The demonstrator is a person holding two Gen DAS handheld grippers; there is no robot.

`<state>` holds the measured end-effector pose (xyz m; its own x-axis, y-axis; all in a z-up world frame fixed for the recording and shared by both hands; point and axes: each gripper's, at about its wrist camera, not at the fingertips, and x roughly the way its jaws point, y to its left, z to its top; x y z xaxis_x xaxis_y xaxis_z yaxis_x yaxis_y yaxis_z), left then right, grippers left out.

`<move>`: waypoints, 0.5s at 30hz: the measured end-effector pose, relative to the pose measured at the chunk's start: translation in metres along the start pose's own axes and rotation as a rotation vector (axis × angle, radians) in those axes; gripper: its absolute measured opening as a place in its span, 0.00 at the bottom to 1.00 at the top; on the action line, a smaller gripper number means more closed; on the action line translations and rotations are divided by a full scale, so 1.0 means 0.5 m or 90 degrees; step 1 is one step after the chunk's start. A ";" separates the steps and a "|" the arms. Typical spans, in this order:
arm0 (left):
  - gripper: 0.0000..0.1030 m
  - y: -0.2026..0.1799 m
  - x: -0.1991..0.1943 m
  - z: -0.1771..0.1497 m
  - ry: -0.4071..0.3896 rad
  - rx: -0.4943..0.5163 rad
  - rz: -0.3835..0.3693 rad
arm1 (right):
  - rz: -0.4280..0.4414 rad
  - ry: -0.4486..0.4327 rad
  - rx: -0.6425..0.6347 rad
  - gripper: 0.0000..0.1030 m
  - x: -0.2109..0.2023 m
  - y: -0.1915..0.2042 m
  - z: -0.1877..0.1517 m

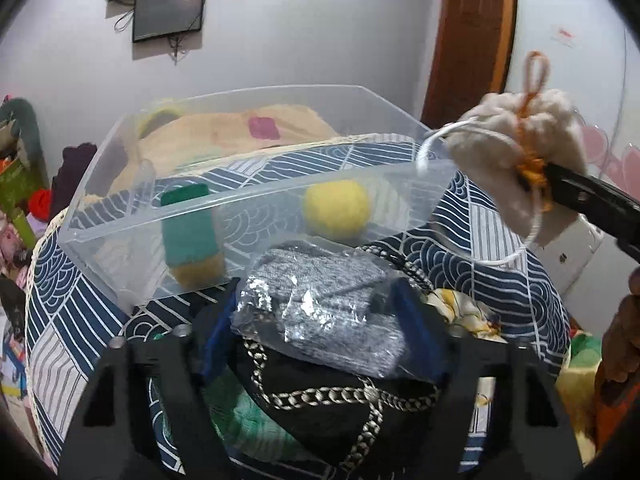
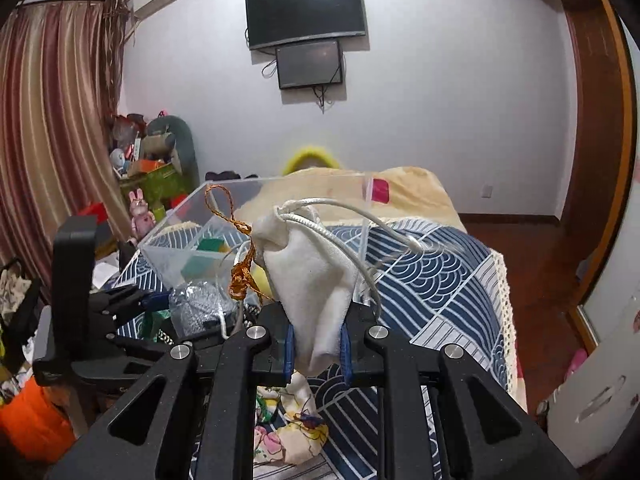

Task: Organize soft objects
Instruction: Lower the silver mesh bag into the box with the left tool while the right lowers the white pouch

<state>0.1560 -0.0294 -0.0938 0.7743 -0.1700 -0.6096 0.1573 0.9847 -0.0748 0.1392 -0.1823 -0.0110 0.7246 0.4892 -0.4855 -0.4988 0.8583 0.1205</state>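
Home bedroom: patterned bed [image 2: 440,280], striped curtains [image 2: 48,120], wall-mounted TV [image 2: 306,12] (smaller screen beneath), wooden door [image 1: 472,36].

No legible text, label, brand, number or sign found in either view. Both wall screens [image 2: 306,14] are dark and show no characters. The pink patch [image 1: 263,127] on the beige blanket carries no readable marking. The pink marks on the white surface [image 1: 565,34] right of the door are too blurred to make out. The packaging in the clutter [image 2: 154,176] beside the curtain is too small to read. The clear bin [image 1: 248,184] bears no visible label.
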 end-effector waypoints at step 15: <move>0.45 0.018 -0.139 -0.008 -0.105 -0.004 0.009 | 0.006 0.008 0.007 0.15 0.008 0.011 0.024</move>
<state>0.1013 -0.0085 -0.0554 0.8666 -0.1601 -0.4726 0.1426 0.9871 -0.0730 0.1451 -0.1738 -0.0021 0.7145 0.4948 -0.4946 -0.4995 0.8558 0.1346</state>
